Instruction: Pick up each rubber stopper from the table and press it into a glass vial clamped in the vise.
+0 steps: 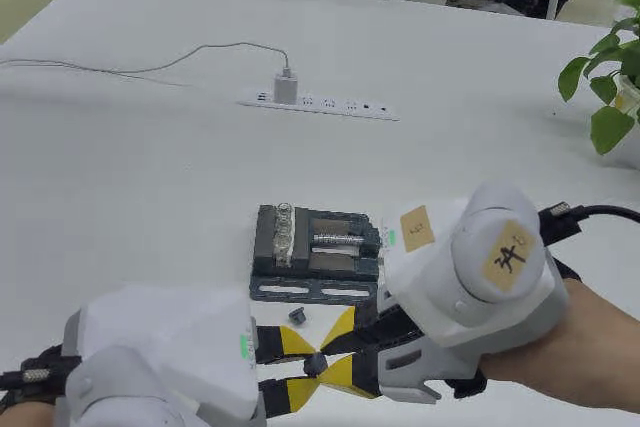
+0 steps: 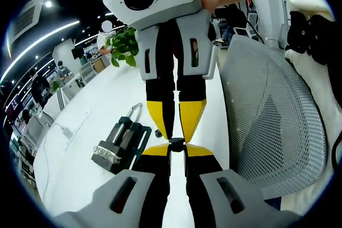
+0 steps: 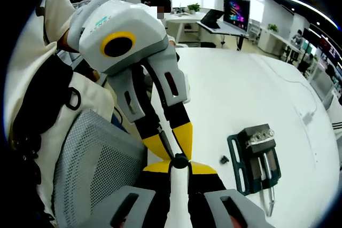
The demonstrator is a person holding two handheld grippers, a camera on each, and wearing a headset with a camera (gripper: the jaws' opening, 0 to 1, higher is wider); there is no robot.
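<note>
Left gripper (image 1: 308, 367) and right gripper (image 1: 320, 362) meet tip to tip, jaws pinched shut on a dark speck (image 3: 180, 159); a stopper (image 1: 297, 315) lies just beyond, toward the vise (image 1: 315, 265).

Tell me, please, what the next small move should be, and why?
Probably open one gripper's fingers. The left gripper and the right gripper both pinch a small dark piece, likely a stopper, tip to tip, short of the vials in the vise.
</note>
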